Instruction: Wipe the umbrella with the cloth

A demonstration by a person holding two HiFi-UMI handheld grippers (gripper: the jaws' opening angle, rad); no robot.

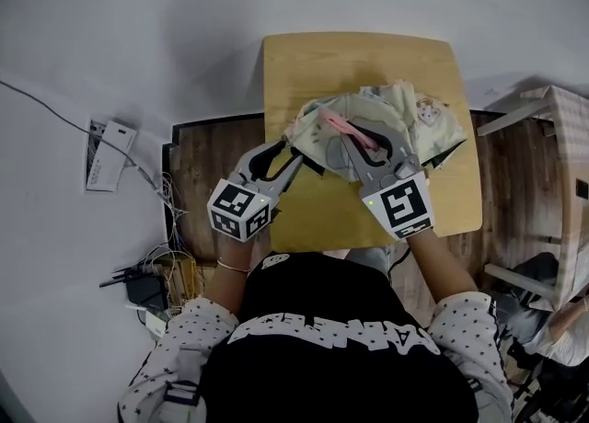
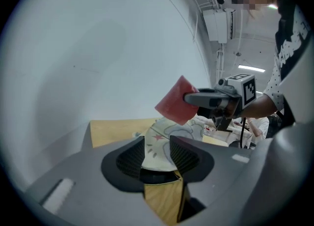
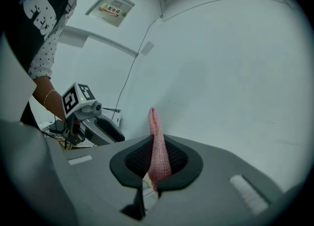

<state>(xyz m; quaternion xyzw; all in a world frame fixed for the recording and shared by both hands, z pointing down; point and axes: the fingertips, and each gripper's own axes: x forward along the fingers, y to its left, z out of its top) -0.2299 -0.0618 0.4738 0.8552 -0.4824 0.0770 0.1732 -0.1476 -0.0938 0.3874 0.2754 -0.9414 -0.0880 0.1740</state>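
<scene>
1. Head view is looking down on a pale grey floor [image 1: 110, 35] that is filling most of the frame. A dark wood-grain panel [image 1: 198, 164] is lying under the table, and a tangle of cables [image 1: 152, 274] is sitting at 8 o'clock from the person.
2. A light wooden table [image 1: 304, 62] is standing at 12 o'clock from the person. Its near edge is reaching almost to the person's body, and the corner of a second table [image 1: 552, 108] is showing at 3 o'clock.
3. The umbrella [image 1: 405, 108] is lying on the near half of the wooden table as a crumpled cream, printed mound. It is spreading wider from 9 to 3 o'clock than from 12 to 6. Its shaft and tip are not showing, so which way it is pointing cannot be told.
4. The left gripper [image 1: 287, 156] is reaching in toward 1 o'clock and pinching a fold of the umbrella's fabric at the mound's 9 o'clock edge.
5. The right gripper [image 1: 348, 141] is pointing toward 11 o'clock over the mound, its jaws clamping the cloth.
6. The cloth [image 1: 336, 122], pink and knitted, is sticking out past the jaw tips, above the umbrella's middle.
</scene>
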